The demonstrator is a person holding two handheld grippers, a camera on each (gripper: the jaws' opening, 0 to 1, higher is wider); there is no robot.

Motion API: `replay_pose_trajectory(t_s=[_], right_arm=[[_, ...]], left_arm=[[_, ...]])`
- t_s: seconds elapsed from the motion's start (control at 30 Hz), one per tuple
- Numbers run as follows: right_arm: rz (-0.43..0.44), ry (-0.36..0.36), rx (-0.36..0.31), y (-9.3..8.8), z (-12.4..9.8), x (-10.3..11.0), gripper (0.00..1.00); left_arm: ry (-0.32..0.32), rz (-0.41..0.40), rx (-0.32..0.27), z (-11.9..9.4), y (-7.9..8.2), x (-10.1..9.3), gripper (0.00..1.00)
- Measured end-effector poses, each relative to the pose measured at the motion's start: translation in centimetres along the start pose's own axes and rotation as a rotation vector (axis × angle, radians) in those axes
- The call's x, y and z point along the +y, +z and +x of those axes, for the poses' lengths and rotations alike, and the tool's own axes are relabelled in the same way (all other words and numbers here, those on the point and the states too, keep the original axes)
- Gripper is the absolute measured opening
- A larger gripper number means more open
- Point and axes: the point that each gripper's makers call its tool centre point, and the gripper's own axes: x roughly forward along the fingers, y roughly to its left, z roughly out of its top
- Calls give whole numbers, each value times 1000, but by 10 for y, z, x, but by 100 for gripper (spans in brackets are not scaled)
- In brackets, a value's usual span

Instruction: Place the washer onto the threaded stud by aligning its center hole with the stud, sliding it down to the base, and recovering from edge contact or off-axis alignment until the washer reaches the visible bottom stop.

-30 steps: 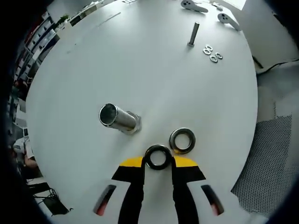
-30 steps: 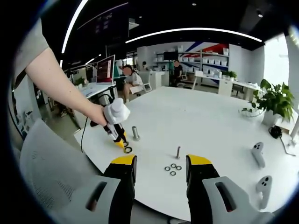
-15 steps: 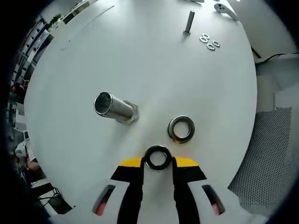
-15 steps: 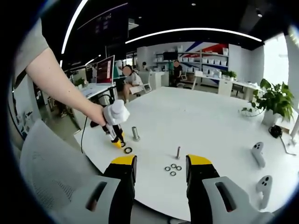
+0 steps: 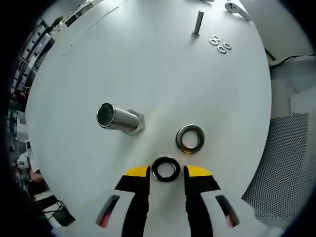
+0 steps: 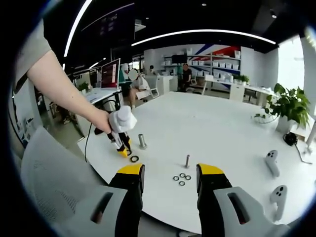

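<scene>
A dark ring washer [image 5: 166,169] sits between the left claw's [image 5: 167,174] tips.

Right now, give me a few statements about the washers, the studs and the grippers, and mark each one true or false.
1. The left gripper has a dark washer between its yellow fingertips. True.
2. A second large washer is already seated on the large stud. False: it lies flat on the white table, apart from that stud.
3. Three small washers lie beside the thin stud. True.
4. The right gripper is clamped on the thin stud. False: its jaws are open and hold nothing; the stud stands beyond them.
5. The large stud carries a washer at its base. False: nothing is threaded on it, only its own hex base.
</scene>
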Motion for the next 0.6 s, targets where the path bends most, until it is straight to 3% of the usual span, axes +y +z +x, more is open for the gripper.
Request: replay_pose_trajectory(t_s=[0.1,0.47,0.6], right_arm=[[2,0,-1,0,0,0,44],[2,0,2,0,0,0,44],[0,1,0,0,0,0,44]], left_arm=[[-1,26,11,1,1,-4,21],[-9,29,11,0,0,-2,21],[-28,96,11,0,-3,-2,22]])
